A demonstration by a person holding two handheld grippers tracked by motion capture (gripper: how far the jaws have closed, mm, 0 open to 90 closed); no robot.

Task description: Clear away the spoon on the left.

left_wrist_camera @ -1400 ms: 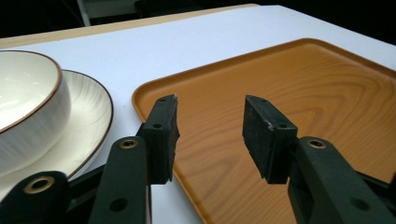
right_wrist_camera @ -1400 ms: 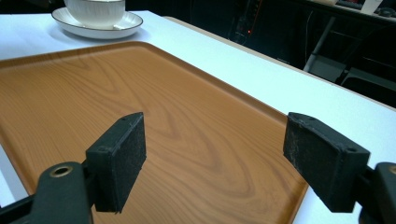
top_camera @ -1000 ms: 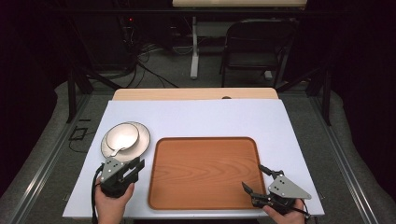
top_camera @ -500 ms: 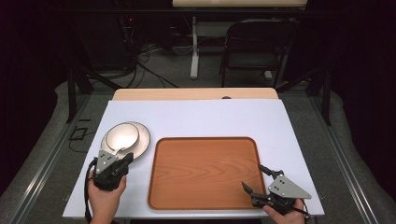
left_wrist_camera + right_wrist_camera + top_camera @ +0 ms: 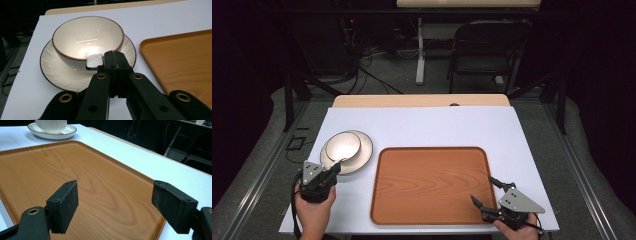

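The cream ceramic bowl with a thin brown rim [image 5: 87, 40] stands upright on a matching cream saucer-shaped plate with a brown edge [image 5: 53, 72], near the left edge of the white worktop [image 5: 437, 127] as the high view shows it; bowl and plate lie just to the left of the rectangular wood-grain tray [image 5: 432, 184], apart from it. The left tongs [image 5: 113, 56] sit at the near rim of the bowl, their black jaws pressed together with no gap; they have just been closing; the tip lies over the bowl rim and the plate, and whether the rim is pinched cannot be told, since a small white piece [image 5: 95, 60] at the tip covers the contact point. In the high view the left hand [image 5: 314, 210] holds these tongs at the near side of the plate. The right tongs [image 5: 115, 208] are spread wide, nothing between the pads, hovering over the near right corner of the tray; the right hand [image 5: 518, 231] grips them at the worktop's near edge.
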